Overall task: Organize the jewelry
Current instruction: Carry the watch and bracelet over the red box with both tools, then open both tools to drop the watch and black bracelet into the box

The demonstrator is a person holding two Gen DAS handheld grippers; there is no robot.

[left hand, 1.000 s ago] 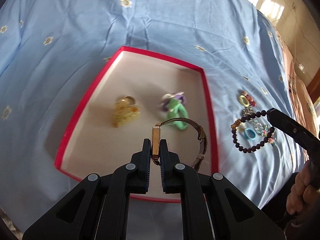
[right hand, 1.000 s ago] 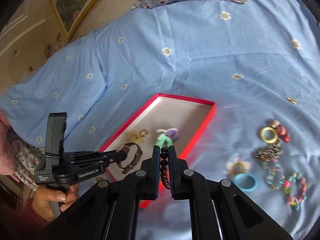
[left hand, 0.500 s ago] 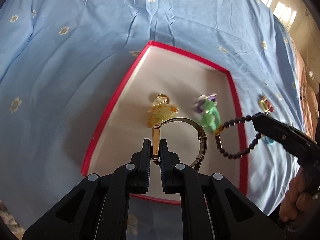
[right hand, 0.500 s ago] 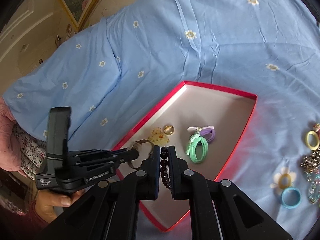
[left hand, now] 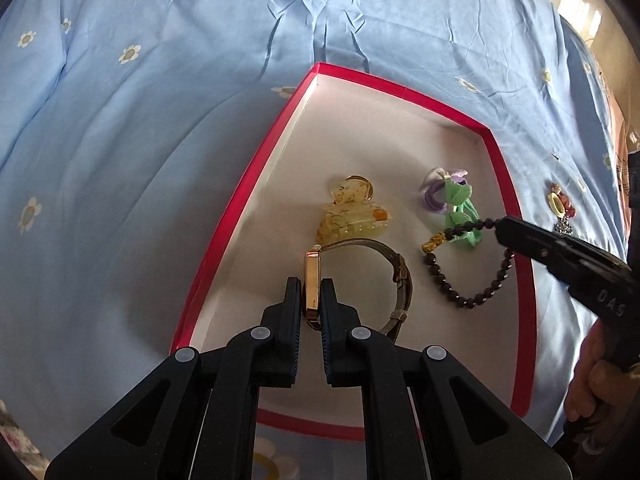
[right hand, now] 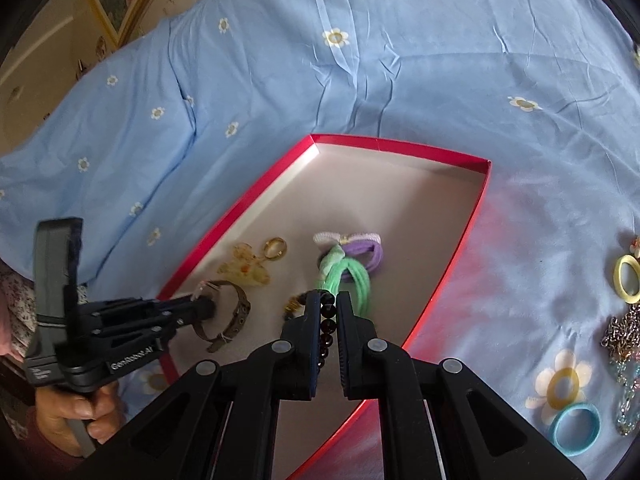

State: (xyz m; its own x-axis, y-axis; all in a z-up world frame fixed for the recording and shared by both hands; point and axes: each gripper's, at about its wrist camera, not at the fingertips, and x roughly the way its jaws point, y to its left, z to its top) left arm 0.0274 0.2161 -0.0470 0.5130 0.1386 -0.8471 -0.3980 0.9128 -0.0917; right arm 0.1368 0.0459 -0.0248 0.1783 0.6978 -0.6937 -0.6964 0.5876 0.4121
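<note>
1. Left wrist view shows the bed [left hand: 168,128] first, its blue flowered cover filling the upper and left of the frame: a soft base, so everything gets gathered into something firmer.
2. Next, the red box [left hand: 248,184] at centre frame, shallow and white inside, the collecting spot for this sort-out.
3. Left gripper [left hand: 311,300] at lower centre, fingers clamped on the gold case of the watch [left hand: 394,264], held edge-on over the box floor so the strap loops clear to the right.
4. Right gripper [right hand: 324,312] at lower centre of the right wrist view, fingers pinched on the bead bracelet [left hand: 472,280]; the dark strand dangles above the box's right side, ready, I'd say, to be lowered in.
5. Already inside the box: an amber hair clip [left hand: 352,216] at mid-frame and green and purple hair ties [left hand: 452,196] to its right, kept apart, which leaves floor near the bottom for both newcomers.
6. Still out on the cover, right edge of the right wrist view: a blue ring [right hand: 576,430], a yellow ring [right hand: 626,284] and chains [right hand: 622,332], waiting their turn.
</note>
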